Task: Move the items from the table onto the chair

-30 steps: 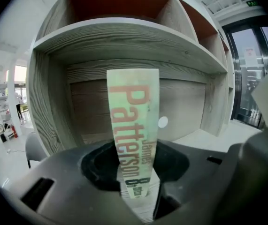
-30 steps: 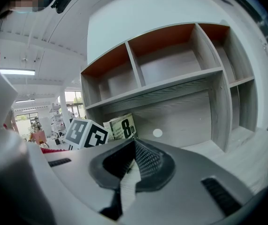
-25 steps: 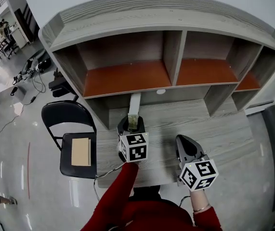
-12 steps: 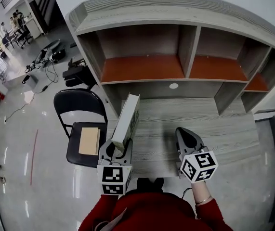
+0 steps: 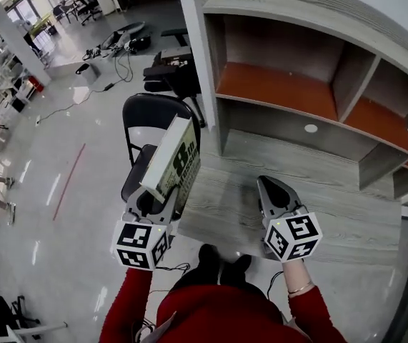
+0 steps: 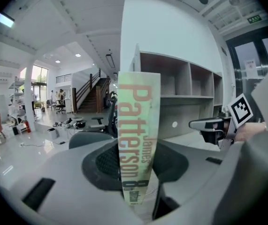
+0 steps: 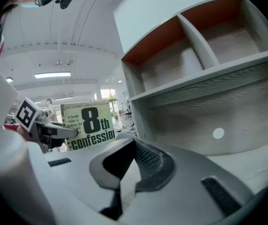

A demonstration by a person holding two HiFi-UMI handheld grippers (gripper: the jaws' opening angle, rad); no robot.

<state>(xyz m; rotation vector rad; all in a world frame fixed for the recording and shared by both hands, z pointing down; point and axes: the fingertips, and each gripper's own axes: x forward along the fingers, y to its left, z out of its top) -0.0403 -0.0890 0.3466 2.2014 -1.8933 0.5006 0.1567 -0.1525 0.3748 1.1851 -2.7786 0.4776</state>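
Note:
My left gripper (image 5: pixel 157 200) is shut on the lower end of a paperback book (image 5: pixel 176 161), holding it up at a tilt over the seat of the black folding chair (image 5: pixel 148 111). In the left gripper view the book's pale green spine (image 6: pixel 137 139) stands upright between the jaws, with the chair's back (image 6: pixel 84 137) behind it. The book hides most of the seat. To the right, my right gripper (image 5: pixel 266 184) hovers over the grey wooden table (image 5: pixel 325 199), jaws shut and empty. The right gripper view shows the book's cover (image 7: pixel 89 125) off to the left.
A grey shelf unit (image 5: pixel 296 70) with orange-floored compartments stands on the table's far side. A black office chair (image 5: pixel 175 73) and cables (image 5: pixel 111 45) lie on the shiny floor beyond the folding chair. People stand far off at the upper left.
My left gripper has lifted the book off the table and carried it left, over the chair. The head view has swung left. The right gripper has kept its place over the table.

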